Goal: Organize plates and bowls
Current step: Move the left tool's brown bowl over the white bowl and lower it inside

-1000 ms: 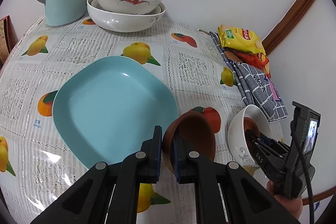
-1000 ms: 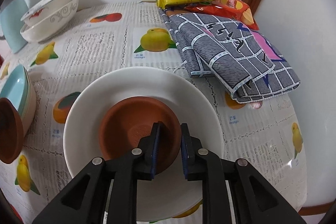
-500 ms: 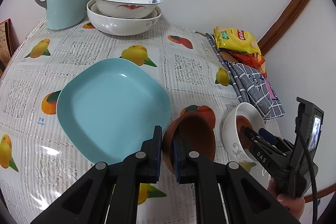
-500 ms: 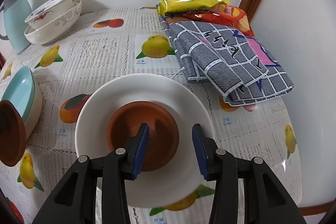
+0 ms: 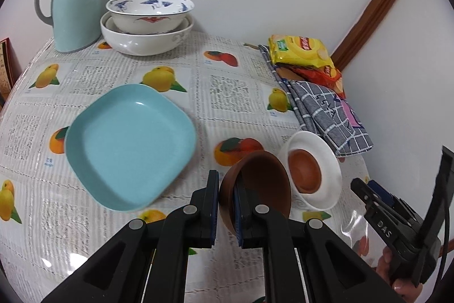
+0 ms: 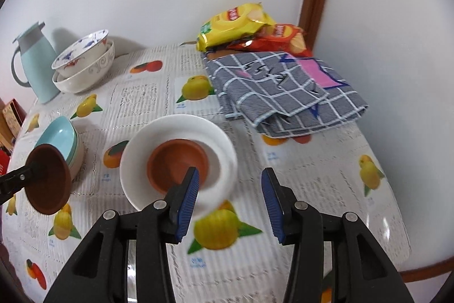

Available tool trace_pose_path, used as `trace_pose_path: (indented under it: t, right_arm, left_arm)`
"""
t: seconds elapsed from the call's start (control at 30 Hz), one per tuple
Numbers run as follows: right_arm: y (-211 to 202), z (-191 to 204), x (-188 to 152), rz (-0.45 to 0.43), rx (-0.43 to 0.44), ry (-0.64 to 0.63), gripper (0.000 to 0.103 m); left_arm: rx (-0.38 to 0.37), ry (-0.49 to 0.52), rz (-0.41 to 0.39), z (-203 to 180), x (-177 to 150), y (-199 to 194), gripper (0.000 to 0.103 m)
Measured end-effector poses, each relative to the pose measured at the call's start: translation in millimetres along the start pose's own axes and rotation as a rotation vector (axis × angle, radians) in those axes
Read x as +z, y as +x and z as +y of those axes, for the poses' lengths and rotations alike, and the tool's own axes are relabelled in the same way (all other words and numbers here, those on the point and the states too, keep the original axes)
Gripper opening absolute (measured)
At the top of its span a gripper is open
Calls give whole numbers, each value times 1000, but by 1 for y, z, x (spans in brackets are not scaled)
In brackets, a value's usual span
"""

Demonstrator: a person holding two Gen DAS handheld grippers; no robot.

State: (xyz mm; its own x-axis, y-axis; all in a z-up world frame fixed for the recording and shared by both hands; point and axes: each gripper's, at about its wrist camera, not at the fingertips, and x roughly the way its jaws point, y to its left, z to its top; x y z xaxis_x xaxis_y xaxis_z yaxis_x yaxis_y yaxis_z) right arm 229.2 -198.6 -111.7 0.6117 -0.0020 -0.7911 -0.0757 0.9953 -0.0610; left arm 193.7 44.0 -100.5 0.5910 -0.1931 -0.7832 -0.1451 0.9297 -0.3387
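Observation:
My left gripper is shut on the rim of a dark brown bowl, held tilted above the table; it also shows in the right wrist view. A white bowl sits on the table with a lighter brown bowl inside it; both show in the left wrist view, the white bowl and the brown bowl. My right gripper is open and empty, drawn back just right of the white bowl. A light blue square plate lies left of centre.
Two nested large bowls and a light blue jug stand at the back by the wall. Snack bags and a folded grey checked cloth lie at the back right. The table edge runs close on the right.
My right gripper has let go of the brown bowl in the white bowl, opened wide and pulled back. My left gripper has lifted, still holding the dark brown bowl.

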Motion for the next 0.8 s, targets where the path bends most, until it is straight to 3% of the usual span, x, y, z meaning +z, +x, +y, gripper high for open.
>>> trace_pose_path:
  t: [0.4,0.8]
  right_arm:
    - [-18,-58,-34,4,-38,115,45]
    - [-18,-87,-58,18,-33,191,45]
  left_arm:
    - [-33,58,7,-43,4,15,10]
    - [-45,136,54,-88,15,59,10]
